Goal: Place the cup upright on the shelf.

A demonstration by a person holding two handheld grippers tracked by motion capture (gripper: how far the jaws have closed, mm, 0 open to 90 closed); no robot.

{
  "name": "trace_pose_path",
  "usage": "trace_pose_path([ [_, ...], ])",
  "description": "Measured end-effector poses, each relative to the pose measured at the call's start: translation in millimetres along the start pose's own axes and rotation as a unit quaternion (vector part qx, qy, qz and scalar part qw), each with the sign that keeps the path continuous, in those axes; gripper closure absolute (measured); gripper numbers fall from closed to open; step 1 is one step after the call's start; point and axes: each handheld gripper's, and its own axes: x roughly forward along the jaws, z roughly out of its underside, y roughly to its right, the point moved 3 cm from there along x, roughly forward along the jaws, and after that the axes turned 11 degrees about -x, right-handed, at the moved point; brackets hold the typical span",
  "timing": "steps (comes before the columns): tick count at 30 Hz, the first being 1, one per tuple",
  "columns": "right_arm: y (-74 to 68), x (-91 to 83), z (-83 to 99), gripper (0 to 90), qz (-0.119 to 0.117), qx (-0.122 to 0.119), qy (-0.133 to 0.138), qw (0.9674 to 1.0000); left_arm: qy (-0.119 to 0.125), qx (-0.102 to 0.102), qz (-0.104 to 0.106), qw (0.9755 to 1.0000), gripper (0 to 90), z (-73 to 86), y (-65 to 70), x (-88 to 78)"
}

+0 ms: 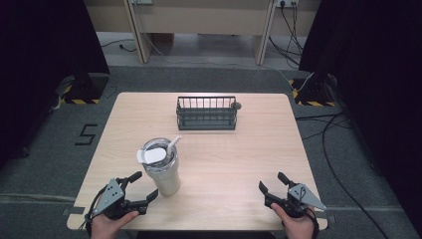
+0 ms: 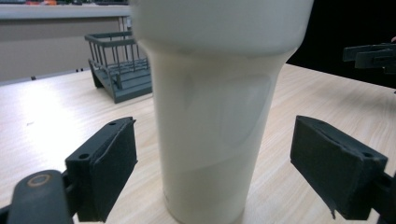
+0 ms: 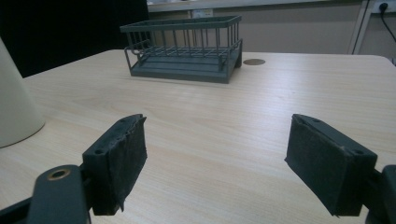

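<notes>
A tall white tumbler (image 1: 162, 169) with a lid and a straw stood on the light wooden worktop (image 1: 239, 159), near the front and a bit to the left. The left tongs (image 1: 141, 189) were right next to it, low on the worktop. Their jaws were spread wide, with the bottom of the tumbler between them. In the left gripper view, the tumbler (image 2: 215, 116) stood in the gap, and neither black pad touched it. A hand (image 1: 112, 224) held the tongs from behind.

The right tongs (image 1: 272, 183) were at the front right of the worktop, well apart from the tumbler. Their jaws were wide open too, with only bare wood between them. In the right gripper view, the side of the tumbler (image 3: 16, 107) peeked in at the left edge.

A dark wire basket (image 1: 206, 113) sat toward the back of the worktop, in the middle. A small round disc (image 1: 237, 105) lay just beside its right end.
</notes>
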Motion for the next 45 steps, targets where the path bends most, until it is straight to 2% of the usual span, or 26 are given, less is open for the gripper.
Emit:
trace_pose_path([
  [3, 0.5, -0.5, 0.1, 20.0, 0.003, 0.001, -0.001, 1.0, 0.004, 0.002, 0.002, 1.0, 13.8, -2.0, 0.3, 1.6],
  [6, 0.3, -0.5, -0.7, 19.2, 0.008, -0.002, 0.0, 1.0, 0.0, -0.006, 0.005, 1.0, 13.8, -1.9, -0.2, 4.3],
  [16, 0.1, 1.9, 0.1, 18.5, 0.01, 0.003, -0.006, 0.9999, -0.012, 0.001, 0.009, 0.9999, 13.7, -2.3, 2.9, 19.2],
  [23, 0.4, 3.5, 1.2, 18.3, 0.009, 0.005, -0.012, 0.9999, -0.005, -0.004, 0.009, 0.9999, 12.7, -9.5, 1.3, 33.1],
  [27, -0.2, 4.5, 2.2, 18.3, 0.005, 0.007, -0.016, 0.9998, 0.001, -0.013, 0.018, 0.9998, 9.3, -12.1, 0.2, 43.8],
  [34, -0.7, 7.0, 4.2, 18.3, 0.002, 0.009, -0.022, 0.9997, 0.004, -0.024, 0.019, 0.9995, 2.9, -15.9, 2.5, 55.6],
  [41, -1.4, 7.4, 5.3, 18.4, 0.0, 0.014, -0.025, 0.9996, 0.011, -0.03, 0.017, 0.9993, 5.8, -15.9, 1.1, 62.1],
  [45, -0.6, 7.9, 6.6, 18.5, 0.001, 0.016, -0.029, 0.9995, 0.018, -0.018, 0.014, 0.9996, 7.5, -14.6, 1.8, 60.8],
])
